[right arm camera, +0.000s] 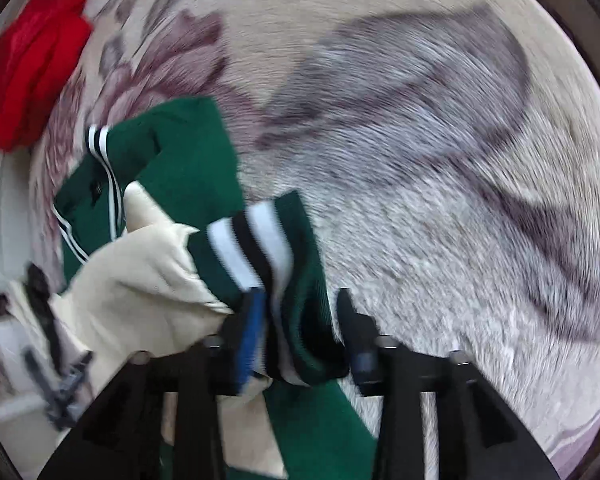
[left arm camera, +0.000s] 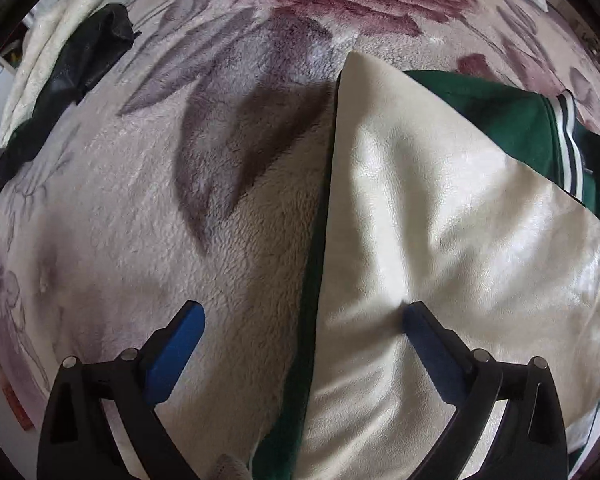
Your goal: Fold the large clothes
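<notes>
A plush fleece blanket [left arm camera: 112,208], pale cream with large mauve roses and grey leaves, covers the whole area under both views. On it lies the jacket [left arm camera: 440,216], a green knit body with smooth, faintly creased cream leather-like sleeves and ribbed trim striped white and black. In the left wrist view a cream sleeve lies as a broad pointed panel over the green cloth; the left hand-held gripper [left arm camera: 302,318] is spread wide, its blue-padded right finger pressing on the sleeve, its left finger over bare blanket, gripping nothing. In the blurred right wrist view the right hand-held gripper [right arm camera: 298,300] has the striped cuff [right arm camera: 256,240] bunched between its fingers; the fingers stand partly apart around the fabric. A black garment [left arm camera: 66,80] rests on a cream textured cloth [left arm camera: 40,68] at the blanket's far left edge, and a red garment [right arm camera: 32,64] lies well apart from the jacket.
</notes>
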Motion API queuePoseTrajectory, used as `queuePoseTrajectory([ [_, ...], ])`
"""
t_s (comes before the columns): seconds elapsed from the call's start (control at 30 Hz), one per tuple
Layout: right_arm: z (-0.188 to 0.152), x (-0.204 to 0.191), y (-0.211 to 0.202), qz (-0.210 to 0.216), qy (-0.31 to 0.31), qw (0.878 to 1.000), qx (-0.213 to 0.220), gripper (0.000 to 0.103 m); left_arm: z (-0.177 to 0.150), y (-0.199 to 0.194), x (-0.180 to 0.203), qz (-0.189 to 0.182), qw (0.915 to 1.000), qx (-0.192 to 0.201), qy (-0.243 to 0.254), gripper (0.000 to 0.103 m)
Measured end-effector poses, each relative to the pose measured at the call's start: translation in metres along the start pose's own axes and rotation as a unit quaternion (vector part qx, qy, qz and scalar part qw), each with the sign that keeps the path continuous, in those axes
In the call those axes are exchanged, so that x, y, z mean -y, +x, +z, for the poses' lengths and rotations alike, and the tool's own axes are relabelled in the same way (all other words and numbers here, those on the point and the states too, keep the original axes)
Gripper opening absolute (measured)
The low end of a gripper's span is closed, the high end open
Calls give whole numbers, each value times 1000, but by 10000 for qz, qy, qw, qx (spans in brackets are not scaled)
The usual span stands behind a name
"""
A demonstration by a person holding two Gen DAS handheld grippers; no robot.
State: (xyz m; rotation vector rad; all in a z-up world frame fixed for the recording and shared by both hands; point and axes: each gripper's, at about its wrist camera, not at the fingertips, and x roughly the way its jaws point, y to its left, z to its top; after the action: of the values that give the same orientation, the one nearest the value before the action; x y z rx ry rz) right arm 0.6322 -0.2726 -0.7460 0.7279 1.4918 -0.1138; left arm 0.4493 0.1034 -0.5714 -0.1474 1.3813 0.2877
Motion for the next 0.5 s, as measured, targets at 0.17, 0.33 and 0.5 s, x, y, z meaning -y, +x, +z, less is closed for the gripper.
queuePoseTrajectory([
  [0.17, -41, 18, -32, 66, -138, 9999, -35, 56, -14, -31, 8, 104, 9993, 217, 293, 103],
  [0.33, -117, 12, -19, -8, -870, 9928, -823, 60, -33, -22, 7, 464, 9977, 177, 469, 103],
  [0.5, -175, -6, 27, -1018, -2083, 9655, -1183, 63, -30, -23, 1, 370, 9990, 137, 221, 103],
])
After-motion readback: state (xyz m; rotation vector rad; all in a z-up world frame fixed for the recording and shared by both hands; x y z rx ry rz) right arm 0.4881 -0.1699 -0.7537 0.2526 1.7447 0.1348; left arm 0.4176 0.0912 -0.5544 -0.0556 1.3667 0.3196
